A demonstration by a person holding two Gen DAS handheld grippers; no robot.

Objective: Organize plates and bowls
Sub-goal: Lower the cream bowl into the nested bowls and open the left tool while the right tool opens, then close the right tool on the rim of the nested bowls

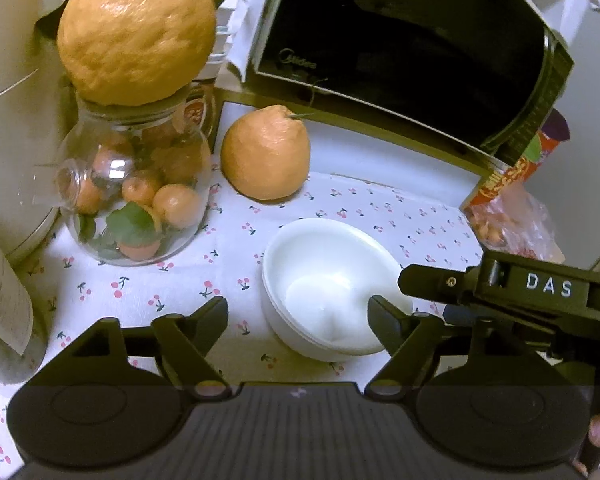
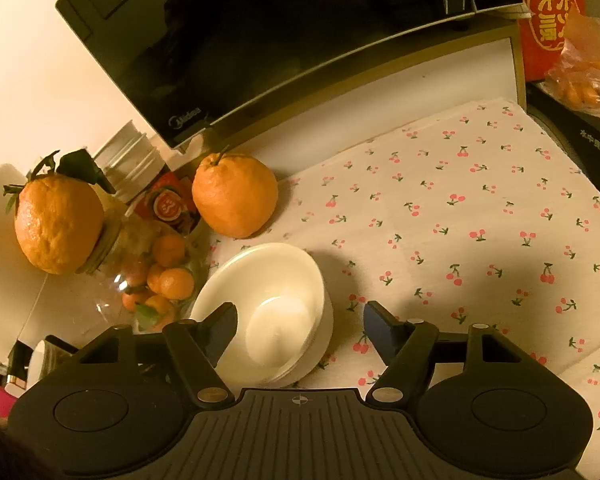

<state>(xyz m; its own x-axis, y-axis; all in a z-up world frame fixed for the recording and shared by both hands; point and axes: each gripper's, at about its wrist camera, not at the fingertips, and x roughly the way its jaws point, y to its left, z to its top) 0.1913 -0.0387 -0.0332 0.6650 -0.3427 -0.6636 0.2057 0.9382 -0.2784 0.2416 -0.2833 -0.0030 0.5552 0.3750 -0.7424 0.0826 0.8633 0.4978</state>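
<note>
A stack of white bowls (image 1: 324, 288) stands on the cherry-print tablecloth (image 1: 380, 208); it also shows in the right wrist view (image 2: 272, 308). My left gripper (image 1: 298, 320) is open and empty, just above the stack's near side, with its right finger over the bowl's rim. My right gripper (image 2: 300, 328) is open and empty, with its left finger over the bowl's rim and its right finger beside the stack. The right gripper's body (image 1: 532, 288) shows at the right of the left wrist view.
A glass jar of small oranges (image 1: 136, 192) topped by a large orange (image 1: 136, 32) stands left. Another large orange (image 1: 266, 152) lies behind the bowls. A black microwave (image 1: 412, 40) is at the back, a bag of fruit (image 1: 512, 220) right, a bottle (image 1: 4, 300) far left.
</note>
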